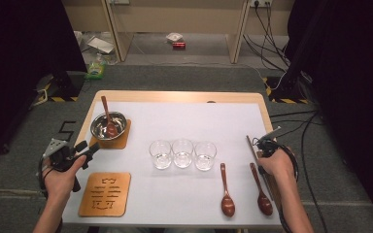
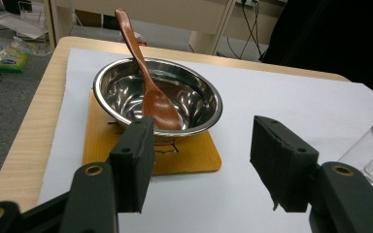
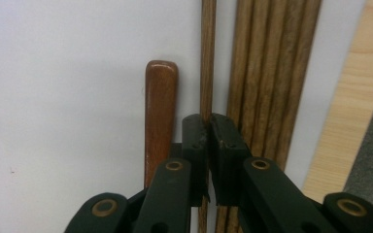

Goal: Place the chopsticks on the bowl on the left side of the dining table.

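The right tool (image 3: 208, 127) is clamped on one chopstick (image 3: 207, 58), the bundle of loose sticks (image 3: 267, 73) just beside it at the bench's (image 1: 184, 96) right edge. The left tool (image 2: 201, 160) gapes empty before the bowl (image 2: 158, 97). White sheet (image 1: 175, 194), grey carpet (image 1: 175, 77). Three glasses (image 1: 182, 153), three spoons (image 1: 226, 191), two mats (image 1: 105, 194).

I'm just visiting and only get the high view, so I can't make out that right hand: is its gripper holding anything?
Observer: Yes, the right gripper is shut on one thin wooden stick.
Operator: Just one?
Observer: One; more sticks lie together beside it, outside the jaws.
Operator: And the other one?
Observer: The left gripper is open, nothing between its jaws, facing the bowl.
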`<action>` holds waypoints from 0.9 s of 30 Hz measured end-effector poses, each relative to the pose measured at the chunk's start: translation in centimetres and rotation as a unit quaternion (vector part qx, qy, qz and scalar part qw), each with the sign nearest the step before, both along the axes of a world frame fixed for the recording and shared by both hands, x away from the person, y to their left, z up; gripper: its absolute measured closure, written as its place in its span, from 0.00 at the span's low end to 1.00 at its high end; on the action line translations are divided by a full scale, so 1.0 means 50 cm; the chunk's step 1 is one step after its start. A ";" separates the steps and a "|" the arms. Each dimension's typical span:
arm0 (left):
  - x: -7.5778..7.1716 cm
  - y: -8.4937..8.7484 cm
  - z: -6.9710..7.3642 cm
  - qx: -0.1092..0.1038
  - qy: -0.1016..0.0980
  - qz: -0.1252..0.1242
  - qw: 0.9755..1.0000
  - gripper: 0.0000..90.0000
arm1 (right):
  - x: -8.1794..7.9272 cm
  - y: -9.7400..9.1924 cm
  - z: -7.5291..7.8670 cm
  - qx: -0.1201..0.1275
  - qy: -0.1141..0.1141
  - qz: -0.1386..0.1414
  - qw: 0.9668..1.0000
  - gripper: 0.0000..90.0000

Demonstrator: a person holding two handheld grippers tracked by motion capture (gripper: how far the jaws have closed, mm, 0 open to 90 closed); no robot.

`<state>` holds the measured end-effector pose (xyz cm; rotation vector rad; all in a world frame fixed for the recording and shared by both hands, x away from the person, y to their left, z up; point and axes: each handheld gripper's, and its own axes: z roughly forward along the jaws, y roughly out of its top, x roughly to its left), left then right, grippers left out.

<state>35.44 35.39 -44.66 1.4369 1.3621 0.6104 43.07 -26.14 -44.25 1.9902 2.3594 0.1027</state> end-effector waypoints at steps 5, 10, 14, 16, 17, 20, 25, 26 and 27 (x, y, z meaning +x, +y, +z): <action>-0.001 -0.002 0.000 0.000 0.000 -0.001 1.000 0.46 | -0.005 -0.003 0.028 0.006 -0.030 0.001 1.000 0.96; -0.001 -0.001 0.000 -0.001 0.000 0.000 1.000 0.46 | -0.008 -0.001 0.054 0.013 -0.063 -0.003 0.998 0.96; -0.001 0.001 -0.001 0.000 0.001 0.000 1.000 0.46 | -0.010 0.000 0.072 0.016 -0.094 -0.003 0.995 0.96; -0.001 0.001 -0.001 0.000 0.001 0.000 1.000 0.46 | -0.010 0.001 0.078 0.017 -0.109 -0.001 0.994 0.96; -0.001 0.001 -0.001 0.000 0.001 0.000 1.000 0.46 | -0.011 0.003 0.081 0.020 -0.113 -0.005 0.993 0.96; -0.001 0.001 0.000 -0.001 0.001 0.001 1.000 0.46 | -0.013 0.005 0.090 0.022 -0.134 -0.006 0.991 0.96; -0.001 0.001 -0.001 0.000 0.001 0.000 1.000 0.46 | -0.015 0.008 0.103 0.027 -0.167 -0.003 0.986 0.96; -0.001 0.001 0.000 0.000 0.001 0.001 1.000 0.46 | -0.016 0.010 0.107 0.031 -0.173 -0.008 0.984 0.96; -0.001 0.001 0.000 0.000 0.001 0.001 1.000 0.46 | -0.016 0.012 0.109 0.032 -0.181 -0.009 0.983 0.96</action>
